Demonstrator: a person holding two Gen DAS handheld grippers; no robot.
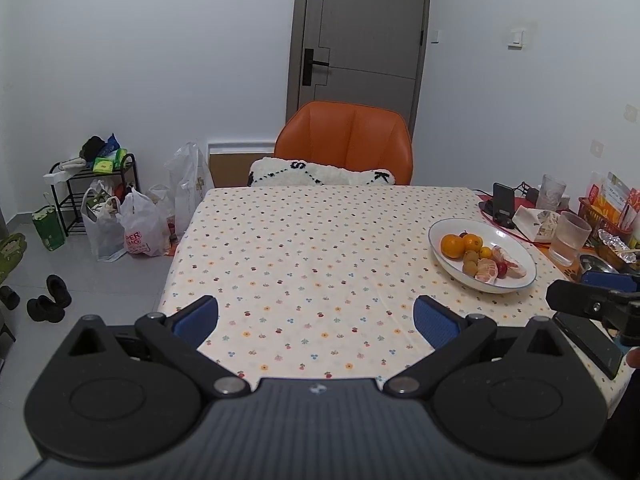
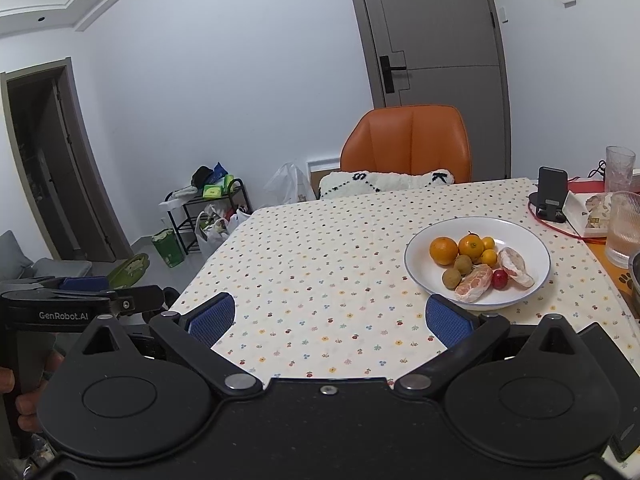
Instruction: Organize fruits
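Fruit (image 2: 476,266) sits gathered on the white plate (image 2: 536,248): two oranges, small yellow citrus, brownish kiwi-like pieces, peeled segments and one red fruit, all touching or just beside each other. That fits either a pile waiting to be sorted or one already collected, so I judge no step beyond this. Both my tools hover over the near edge of the dotted tablecloth (image 1: 304,248) with nothing between their blue pads. My right gripper (image 2: 330,318) is spread wide, and the plate lies just ahead and to its right. My left gripper (image 1: 316,320) is equally wide, with the plate well off to its right. Any reach would need a gentle pinch; the peeled pieces look soft, I think.
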